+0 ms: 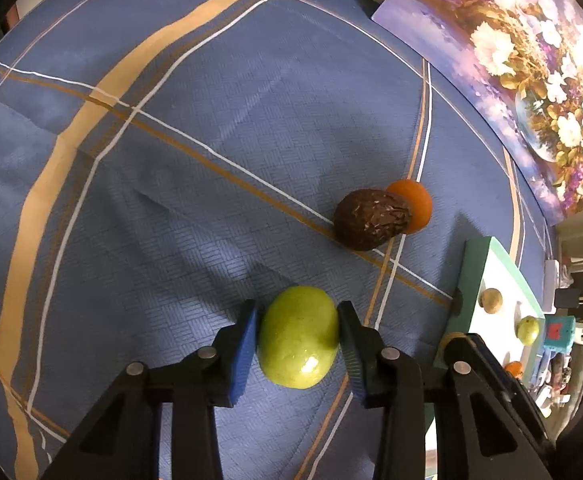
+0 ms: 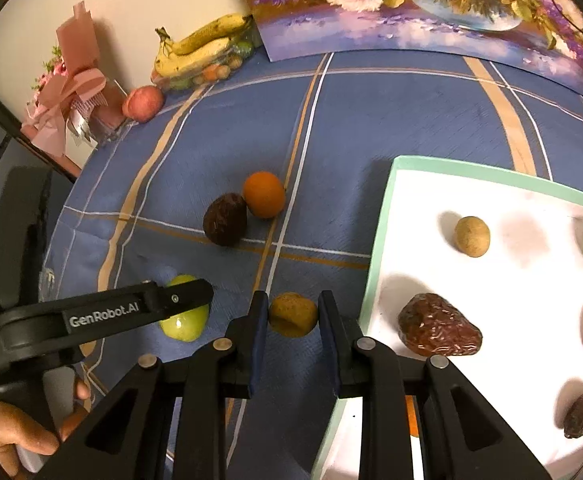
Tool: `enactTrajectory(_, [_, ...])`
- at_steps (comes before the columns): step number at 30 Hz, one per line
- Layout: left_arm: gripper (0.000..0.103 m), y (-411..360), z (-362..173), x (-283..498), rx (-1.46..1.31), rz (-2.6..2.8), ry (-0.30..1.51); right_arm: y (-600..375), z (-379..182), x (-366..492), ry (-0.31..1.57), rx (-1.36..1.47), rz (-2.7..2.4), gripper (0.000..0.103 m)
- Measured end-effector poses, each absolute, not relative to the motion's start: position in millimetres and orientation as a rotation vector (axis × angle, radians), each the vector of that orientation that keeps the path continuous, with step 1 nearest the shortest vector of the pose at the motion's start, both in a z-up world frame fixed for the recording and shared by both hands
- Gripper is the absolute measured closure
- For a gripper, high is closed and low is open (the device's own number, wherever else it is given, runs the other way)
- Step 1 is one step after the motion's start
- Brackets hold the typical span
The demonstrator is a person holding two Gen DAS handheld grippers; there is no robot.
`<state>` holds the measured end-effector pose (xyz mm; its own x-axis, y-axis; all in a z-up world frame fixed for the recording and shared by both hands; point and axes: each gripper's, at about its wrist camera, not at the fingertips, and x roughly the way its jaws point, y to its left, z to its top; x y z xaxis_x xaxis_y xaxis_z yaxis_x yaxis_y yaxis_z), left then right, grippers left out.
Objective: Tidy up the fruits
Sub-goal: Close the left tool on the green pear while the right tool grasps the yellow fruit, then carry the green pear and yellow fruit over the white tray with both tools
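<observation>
Nearest, my left claw [image 1: 298,340] has its blue pads against both flanks of the green fruit [image 1: 298,337], which rests on the blue checked surface [image 1: 195,128]. The fruit's long axis runs along the fingers, away from the camera, its broader end nearer me. I judge the smooth, rounded skin could squirt forward out of the pads on lifting, or roll if the grip sits off centre.

My right claw [image 2: 293,314] is closed on a small yellow-brown fruit [image 2: 292,314], nearly round, with no clear long axis; it could slip on the way to the white tray [image 2: 375,248] just beside it.

Farther out, the dark wrinkled fruit [image 1: 371,219] touches the orange fruit [image 1: 413,204]; I judge that taking one may nudge the other into rolling.
</observation>
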<state>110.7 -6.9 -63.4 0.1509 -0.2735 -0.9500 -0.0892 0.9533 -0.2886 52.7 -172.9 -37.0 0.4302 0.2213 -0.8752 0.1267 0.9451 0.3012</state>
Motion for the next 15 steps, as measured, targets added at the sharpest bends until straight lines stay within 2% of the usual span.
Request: enactTrajectory(15, [0.061,-4,-10,110,-0.343,-0.172,1.278,-194,10,42,0.999,0.357,0.034,0.076])
